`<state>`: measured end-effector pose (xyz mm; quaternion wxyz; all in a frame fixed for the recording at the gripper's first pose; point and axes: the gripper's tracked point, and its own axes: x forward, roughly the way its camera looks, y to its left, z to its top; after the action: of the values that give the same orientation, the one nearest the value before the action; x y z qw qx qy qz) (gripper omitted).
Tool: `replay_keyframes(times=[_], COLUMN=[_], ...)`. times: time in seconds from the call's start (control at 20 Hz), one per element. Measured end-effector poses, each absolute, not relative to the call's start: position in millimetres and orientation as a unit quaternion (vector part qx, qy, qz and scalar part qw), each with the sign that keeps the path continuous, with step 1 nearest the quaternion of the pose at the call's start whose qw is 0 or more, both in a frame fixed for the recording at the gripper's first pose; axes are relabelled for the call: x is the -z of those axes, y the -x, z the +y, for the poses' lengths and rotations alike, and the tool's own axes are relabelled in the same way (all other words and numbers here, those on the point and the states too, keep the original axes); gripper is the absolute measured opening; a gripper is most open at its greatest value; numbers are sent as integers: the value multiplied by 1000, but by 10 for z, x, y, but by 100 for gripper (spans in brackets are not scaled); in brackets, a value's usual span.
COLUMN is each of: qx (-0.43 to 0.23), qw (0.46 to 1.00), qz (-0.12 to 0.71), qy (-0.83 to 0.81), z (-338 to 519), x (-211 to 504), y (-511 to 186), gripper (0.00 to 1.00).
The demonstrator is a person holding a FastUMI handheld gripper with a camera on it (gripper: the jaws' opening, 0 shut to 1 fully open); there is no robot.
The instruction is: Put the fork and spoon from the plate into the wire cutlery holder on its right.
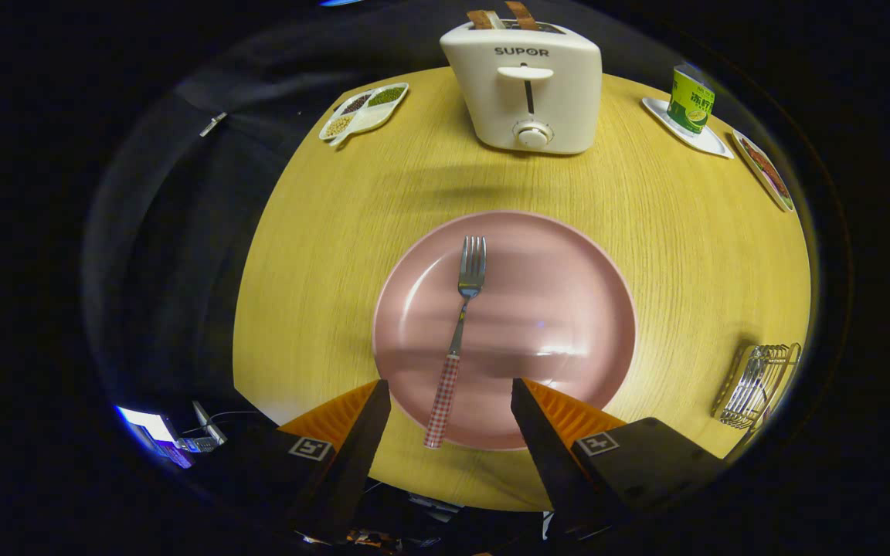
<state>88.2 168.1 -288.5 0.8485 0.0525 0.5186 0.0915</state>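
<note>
Gripper [451, 394] jaws held apart, empty; checked-handled steel fork [458, 340] lies lengthwise on round pink plate [568, 309], handle between fingers, tines pointing away.

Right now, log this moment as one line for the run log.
gripper: jaws open, empty | fork: on plate, handle between jaws | spoon: not seen on plate | cutlery holder: right of plate

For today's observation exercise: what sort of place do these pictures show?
Probably a staged breakfast table in a recording booth: a toaster holding bread, a pink plate with a fork, and a wire cutlery holder. The open tongs flank the fork's handle.
</note>
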Motion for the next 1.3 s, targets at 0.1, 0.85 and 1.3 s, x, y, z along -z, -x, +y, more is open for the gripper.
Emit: replay_keyframes(times=[0.1,0.85,1.3], qx=[-80,-47,-120], qw=[843,814,822], qz=[530,571,548], qy=[-53,-98,-99], z=[1705,1768,1695], x=[2990,3319,2946], y=[-873,-841,-617], gripper=[97,25,13])
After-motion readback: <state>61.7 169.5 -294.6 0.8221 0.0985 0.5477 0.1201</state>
